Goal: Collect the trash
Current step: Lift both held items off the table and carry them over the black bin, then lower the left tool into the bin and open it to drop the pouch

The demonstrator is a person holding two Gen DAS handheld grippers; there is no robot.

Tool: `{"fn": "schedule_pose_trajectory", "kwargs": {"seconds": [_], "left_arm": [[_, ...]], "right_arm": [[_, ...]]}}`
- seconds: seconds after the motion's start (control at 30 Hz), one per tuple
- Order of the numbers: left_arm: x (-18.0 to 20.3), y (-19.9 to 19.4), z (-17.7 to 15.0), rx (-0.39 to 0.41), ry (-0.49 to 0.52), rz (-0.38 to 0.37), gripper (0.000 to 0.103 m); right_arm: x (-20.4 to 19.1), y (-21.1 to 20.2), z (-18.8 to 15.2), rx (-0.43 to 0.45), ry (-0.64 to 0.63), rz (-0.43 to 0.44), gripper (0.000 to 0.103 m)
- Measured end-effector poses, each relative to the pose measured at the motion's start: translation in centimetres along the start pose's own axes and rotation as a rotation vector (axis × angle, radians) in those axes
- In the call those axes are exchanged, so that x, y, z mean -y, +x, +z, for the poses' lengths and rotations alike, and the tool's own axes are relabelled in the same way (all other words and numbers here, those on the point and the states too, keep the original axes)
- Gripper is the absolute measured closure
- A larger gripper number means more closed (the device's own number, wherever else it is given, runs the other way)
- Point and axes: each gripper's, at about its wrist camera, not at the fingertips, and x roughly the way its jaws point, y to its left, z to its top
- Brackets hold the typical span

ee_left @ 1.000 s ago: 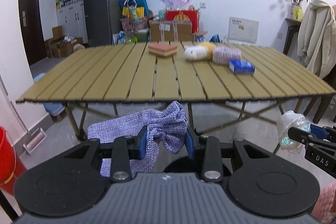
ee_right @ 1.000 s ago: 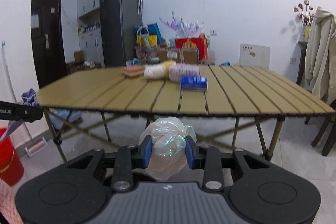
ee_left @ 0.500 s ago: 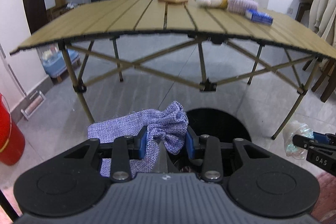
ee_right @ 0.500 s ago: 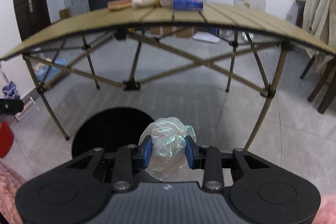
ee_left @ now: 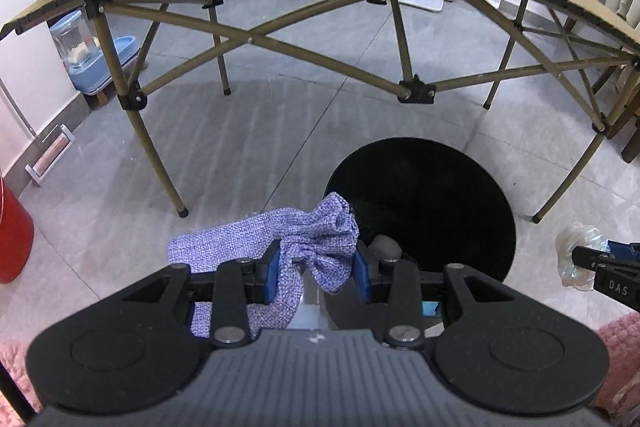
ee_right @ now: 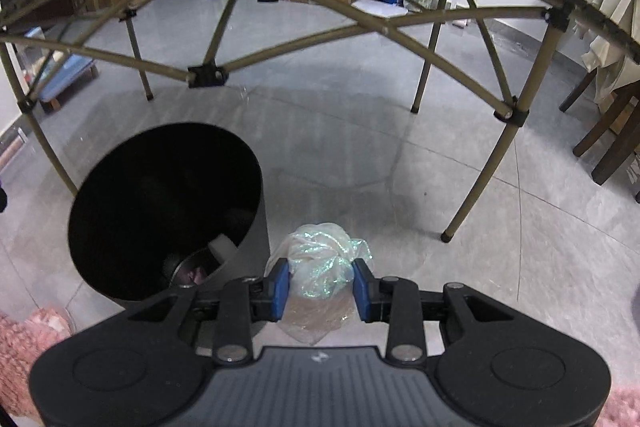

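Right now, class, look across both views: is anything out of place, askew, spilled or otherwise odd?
Nothing is spilled or damaged. One mismatch: the left tool grips a purple woven cloth at the black bin, which looks more like fabric than trash. The right tool grips crumpled clear plastic beside the bin, not over it.

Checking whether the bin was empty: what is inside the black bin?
Near the bottom of the black bin, a pale piece and something roundish show; the rest is dark.
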Motion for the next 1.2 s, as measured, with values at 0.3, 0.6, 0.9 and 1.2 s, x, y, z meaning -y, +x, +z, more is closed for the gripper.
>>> {"fn": "schedule_pose_trajectory", "kwargs": {"seconds": [0.3, 0.6, 0.9, 1.2], "left_arm": [[0.0, 1.0, 0.0, -0.048, -0.008, 0.024, 0.067], [-0.2, 2.6, 0.7, -0.089, -0.042, 0.062, 0.067], [0.6, 2.9, 1.3, -0.093, -0.038, 0.056, 0.067], [2.3, 3.0, 2.5, -0.062, -0.023, 0.055, 0.067]], "right_arm": [[0.2, 1.1, 0.6, -0.014, 0.017, -0.005, 0.071], [0.5, 1.6, 1.4, -0.001, 0.053, -0.004, 0.071], [1.1, 2.3, 2.2, 0.011, 0.082, -0.013, 0.071], [1.6, 2.7, 2.6, 0.016, 0.098, -0.025, 0.071]]}}
